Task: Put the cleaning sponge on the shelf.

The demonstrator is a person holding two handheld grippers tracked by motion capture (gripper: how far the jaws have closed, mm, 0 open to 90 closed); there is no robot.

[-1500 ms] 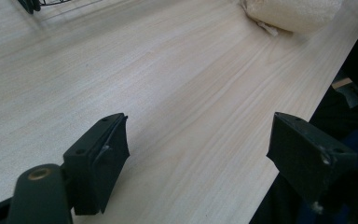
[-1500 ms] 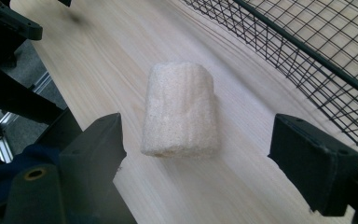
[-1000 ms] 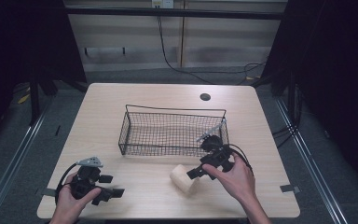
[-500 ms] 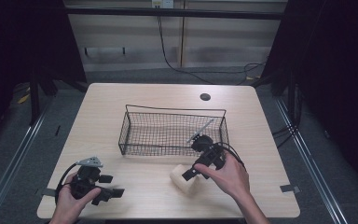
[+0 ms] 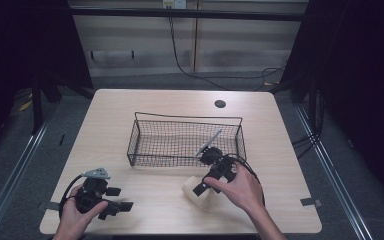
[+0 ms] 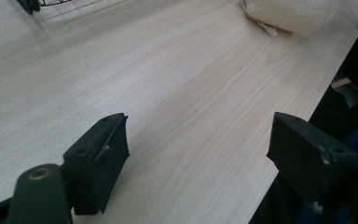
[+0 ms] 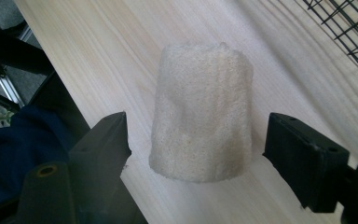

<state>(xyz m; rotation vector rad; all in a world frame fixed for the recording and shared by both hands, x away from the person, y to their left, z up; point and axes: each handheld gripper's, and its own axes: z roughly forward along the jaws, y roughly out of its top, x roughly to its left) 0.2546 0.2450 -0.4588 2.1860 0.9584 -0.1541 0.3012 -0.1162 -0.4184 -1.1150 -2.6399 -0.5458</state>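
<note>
Pale wood table [image 5: 130,110]: your left gripper [image 5: 111,206] rests near the front left edge, jaws apart and empty, while your right gripper [image 7: 196,144], jaws closing, straddles the sponge roll [image 7: 203,112] lying before the wire basket [image 5: 145,145], pads not yet touching.

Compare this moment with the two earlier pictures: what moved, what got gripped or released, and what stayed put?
The right gripper has come down toward the table's near edge onto the cream sponge roll, and its jaws have just been closing; the roll sits between them with gaps on both sides, not yet gripped. The left gripper, open, the roll and the wire basket stayed in place.
</note>
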